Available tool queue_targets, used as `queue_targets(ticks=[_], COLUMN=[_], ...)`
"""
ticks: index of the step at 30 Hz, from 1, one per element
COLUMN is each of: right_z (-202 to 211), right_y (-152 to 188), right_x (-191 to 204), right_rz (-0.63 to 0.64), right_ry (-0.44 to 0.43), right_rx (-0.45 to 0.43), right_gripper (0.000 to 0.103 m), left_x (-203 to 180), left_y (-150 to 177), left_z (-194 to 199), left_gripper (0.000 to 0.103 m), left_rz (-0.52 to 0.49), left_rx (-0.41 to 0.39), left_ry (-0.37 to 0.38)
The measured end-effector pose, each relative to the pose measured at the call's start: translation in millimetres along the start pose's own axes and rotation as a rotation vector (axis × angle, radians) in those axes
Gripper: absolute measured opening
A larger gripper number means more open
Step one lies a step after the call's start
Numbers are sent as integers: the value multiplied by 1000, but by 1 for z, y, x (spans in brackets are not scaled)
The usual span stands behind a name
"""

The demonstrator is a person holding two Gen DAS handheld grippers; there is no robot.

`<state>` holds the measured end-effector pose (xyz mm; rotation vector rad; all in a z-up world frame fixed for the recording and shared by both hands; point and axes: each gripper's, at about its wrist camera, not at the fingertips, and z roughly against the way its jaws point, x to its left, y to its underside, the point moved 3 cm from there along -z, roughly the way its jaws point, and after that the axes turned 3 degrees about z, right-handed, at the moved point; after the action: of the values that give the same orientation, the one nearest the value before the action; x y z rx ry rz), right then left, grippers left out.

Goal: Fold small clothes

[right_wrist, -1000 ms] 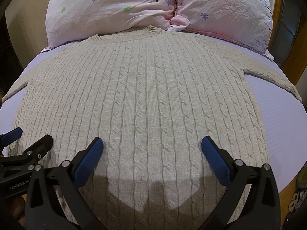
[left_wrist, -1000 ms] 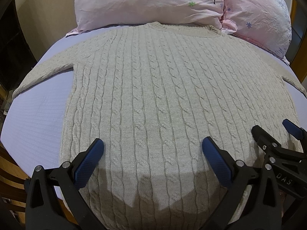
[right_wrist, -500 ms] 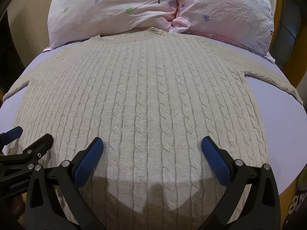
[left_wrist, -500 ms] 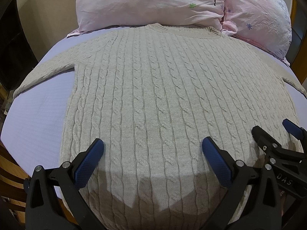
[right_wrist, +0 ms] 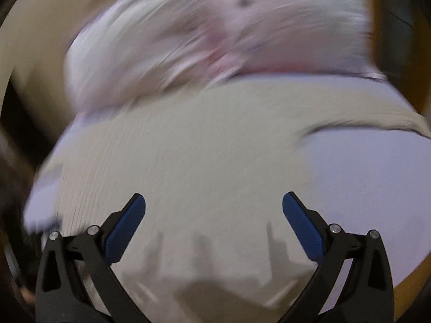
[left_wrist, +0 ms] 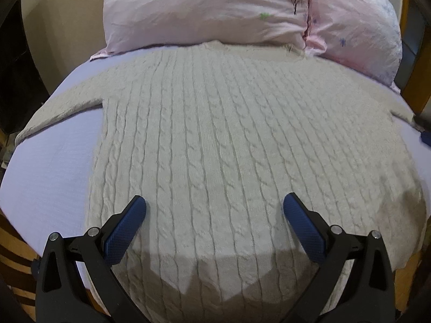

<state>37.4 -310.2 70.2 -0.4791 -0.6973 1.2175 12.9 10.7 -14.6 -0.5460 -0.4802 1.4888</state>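
Right tool (right_wrist: 214, 215) spread, blurred view, sweater (left_wrist: 229, 148) flat

The whole frame is smeared by motion blur. The right gripper (right_wrist: 214, 210), black with blue textured pads (right_wrist: 125, 230), fills the lower part of the frame with its fingers spread wide and nothing between them. Under it a beige knitted sweater (right_wrist: 204, 145) lies flat across the centre, its ribbing only faintly readable, with one sleeve (right_wrist: 377, 118) running to the right edge. A pale lavender bed sheet (right_wrist: 363, 177) shows at right and lower left. Pink pillows (right_wrist: 215, 32) blur across the top. Shadows fall on the sweater's lower edge.
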Motion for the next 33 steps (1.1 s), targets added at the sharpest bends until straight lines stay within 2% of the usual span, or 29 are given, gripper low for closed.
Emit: queue_targets(ticks=[1,3,4,5,6,9,13,18,21,22,23,25,27,28,30,31,33], right_z=[-1,-10,-17,-24,-34,-56,-81,-88,-91,-97,-100,-94,-78,-69,-57,-52,-52], right_y=[-18,-41,-51,-58,-67,-82,-87,-90,-89,-94,-98,-115,-141,-157,-173,-178,-176], right_x=[-37,-100,-129,-152,-178,-223,-256,-274,-291,-297,-298,-283,-240,-201,-136,-88,-18], right_rz=[-101,-272,-343,-400,-461,-562,-679,-755,-793,-783,-767,-688,-515,-386,-213,-101,50], right_ry=[39,96,122,147,177,229,241,251,269,284,289,343,362,349,290,221,110], right_rx=[-24,-31,-23,-12,-2,23,46,-30,-76,-73,-71,-106,-195,-253,-313,-337,-342], right_gripper=[101,87,72,62,60,53,44,38,23,12,11,10,9,9,9,9,9], left_x=[4,10,16,19,25,44,74,126,158,172,182,203,231,247,267,281,298], left_y=[-4,-10,-15,-19,-23,-35,-50,-57,-57,-57,-56,-56,-55,-54,-51,-50,-48], left_z=[3,8,12,15,18,26,24,13,12,11,12,11,12,12,14,13,10], left_gripper=[102,102,102,102,102,102,102,102,102,102,102,102,102,102,102,102,102], left_rz=[7,18,25,32,41,74,130,266,355,390,410,463,539,593,670,726,805], left_rx=[-30,-86,-132,-164,-203,-300,-321,-304,-326,-335,-339,-340,-346,-352,-366,-369,-357], left_ry=[10,11,9,9,10,12,36,33,59,49,37,0,-31,-40,-40,-42,-37])
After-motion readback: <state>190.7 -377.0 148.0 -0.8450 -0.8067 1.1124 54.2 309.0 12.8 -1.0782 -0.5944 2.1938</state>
